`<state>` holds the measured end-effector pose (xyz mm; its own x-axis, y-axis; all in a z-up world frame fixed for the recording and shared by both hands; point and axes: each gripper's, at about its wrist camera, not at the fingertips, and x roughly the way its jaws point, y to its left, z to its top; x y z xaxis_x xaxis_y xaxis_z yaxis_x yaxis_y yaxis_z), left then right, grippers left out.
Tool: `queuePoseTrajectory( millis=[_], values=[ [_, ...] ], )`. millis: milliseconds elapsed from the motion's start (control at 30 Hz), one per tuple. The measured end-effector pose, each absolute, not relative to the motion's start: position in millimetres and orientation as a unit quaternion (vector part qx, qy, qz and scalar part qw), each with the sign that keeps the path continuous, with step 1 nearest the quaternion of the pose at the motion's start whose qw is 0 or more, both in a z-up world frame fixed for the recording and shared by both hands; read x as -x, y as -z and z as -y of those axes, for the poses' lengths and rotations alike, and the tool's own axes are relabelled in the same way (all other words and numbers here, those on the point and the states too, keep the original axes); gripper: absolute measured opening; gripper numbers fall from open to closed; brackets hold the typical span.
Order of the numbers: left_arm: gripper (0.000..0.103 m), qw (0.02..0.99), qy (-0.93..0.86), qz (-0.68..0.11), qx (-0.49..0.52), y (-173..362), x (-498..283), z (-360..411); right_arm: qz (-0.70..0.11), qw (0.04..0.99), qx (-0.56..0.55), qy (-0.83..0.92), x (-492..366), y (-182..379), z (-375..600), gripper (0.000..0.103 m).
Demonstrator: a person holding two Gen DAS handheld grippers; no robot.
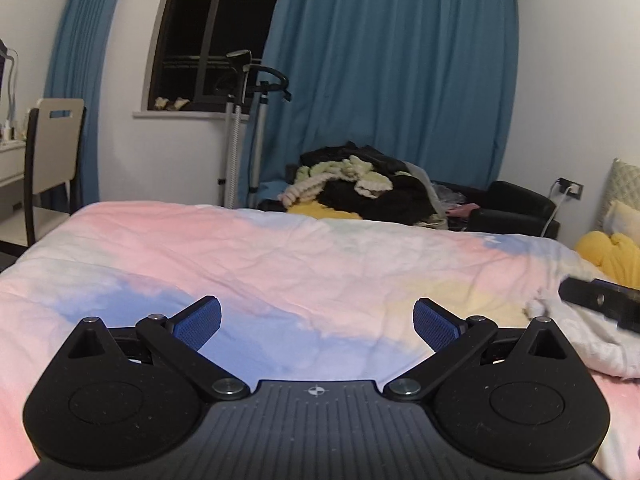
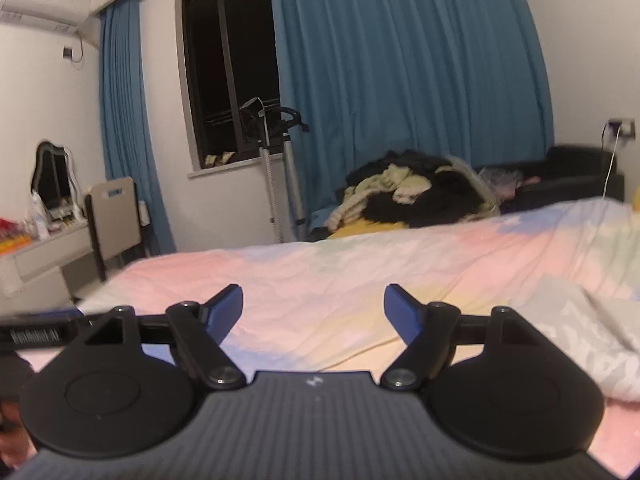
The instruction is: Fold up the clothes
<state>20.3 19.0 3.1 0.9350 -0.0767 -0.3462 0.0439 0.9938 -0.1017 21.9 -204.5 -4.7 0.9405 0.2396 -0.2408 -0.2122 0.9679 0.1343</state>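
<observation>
The crumpled pale grey-white cloth garment is seen at 3 o'clock of the wide-open, empty right gripper on the pastel quilt, nearer than to the equally open, empty left gripper.

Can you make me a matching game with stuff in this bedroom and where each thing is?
Things:
1. pale grey garment
2. pile of clothes
3. chair
4. yellow cushion

Places:
A. beyond the bed, in front of the blue curtain
B. on the bed, at the right
C. far right, at the bed's head
D. left, beside the desk

Pairs: 1-B, 2-A, 3-D, 4-C
</observation>
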Motion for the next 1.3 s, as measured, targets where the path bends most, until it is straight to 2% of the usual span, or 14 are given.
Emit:
queuePoseTrajectory(
  millis=[100, 200, 567, 767, 1300],
  values=[
    [0.103, 0.982, 0.038, -0.180, 0.035, 3, -25, -17, -0.136, 0.984, -0.046, -0.109, -28, 12, 206, 0.079],
    [0.103, 0.984, 0.047, -0.172, 0.019, 9, -22, -13, -0.136, 0.982, -0.058, -0.113, -30, 13, 208, 0.086],
    [0.103, 0.985, 0.020, -0.170, 0.025, 16, -17, -6, -0.136, 0.982, -0.051, -0.122, -29, 19, 212, 0.094],
    [0.103, 0.985, 0.002, -0.174, 0.019, 19, -19, -5, -0.134, 0.982, -0.046, -0.122, -24, 20, 211, 0.103],
    [0.103, 0.985, 0.006, -0.173, 0.012, 18, -17, -7, -0.141, 0.982, -0.041, -0.115, -22, 23, 206, 0.103]
  ],
)
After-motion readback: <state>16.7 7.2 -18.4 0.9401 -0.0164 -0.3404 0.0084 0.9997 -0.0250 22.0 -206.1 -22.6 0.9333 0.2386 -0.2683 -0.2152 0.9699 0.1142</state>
